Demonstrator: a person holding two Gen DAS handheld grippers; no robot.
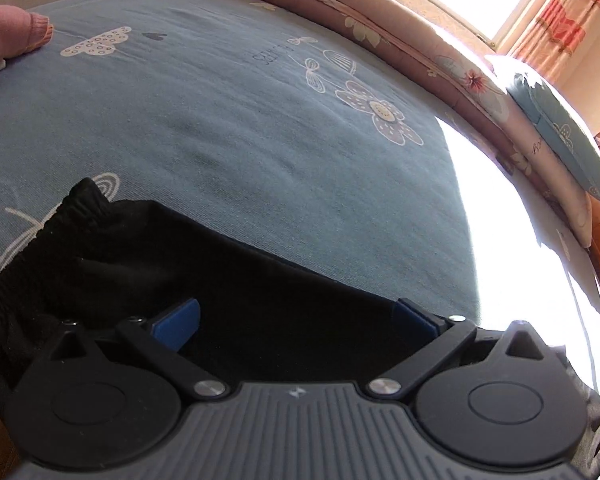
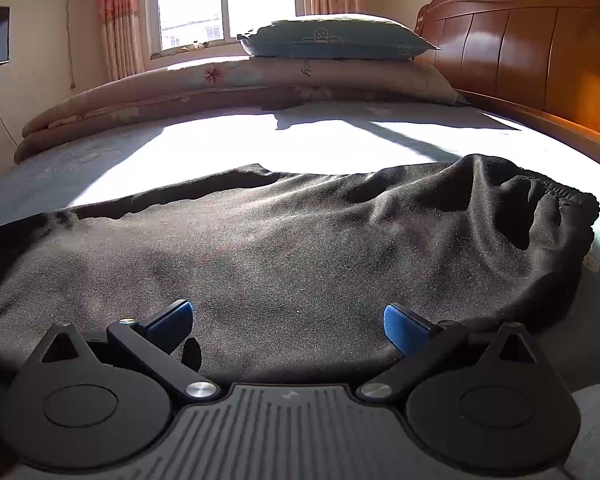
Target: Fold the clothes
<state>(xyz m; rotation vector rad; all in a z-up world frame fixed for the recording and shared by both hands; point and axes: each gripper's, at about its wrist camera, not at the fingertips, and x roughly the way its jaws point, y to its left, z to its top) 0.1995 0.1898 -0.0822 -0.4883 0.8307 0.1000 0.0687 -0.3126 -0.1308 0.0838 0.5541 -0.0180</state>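
Observation:
Black trousers point(image 2: 280, 248) lie spread across the blue bed sheet point(image 1: 220, 128), with the elastic waistband point(image 2: 560, 200) bunched up at the right in the right wrist view. My right gripper point(image 2: 288, 320) is open, its blue pads wide apart just above the near edge of the black cloth. In the left wrist view the same dark garment point(image 1: 240, 300) fills the lower part, with a gathered elastic end point(image 1: 76, 208) at the left. My left gripper point(image 1: 296, 316) is open over the cloth, nothing pinched between its pads.
A pink garment point(image 1: 8, 36) lies at the far left on the sheet. A folded floral quilt point(image 2: 220, 84) and a blue pillow point(image 2: 332, 40) sit along the far side. A wooden headboard point(image 2: 532, 52) stands at the right. Strong sunlight falls across the bed.

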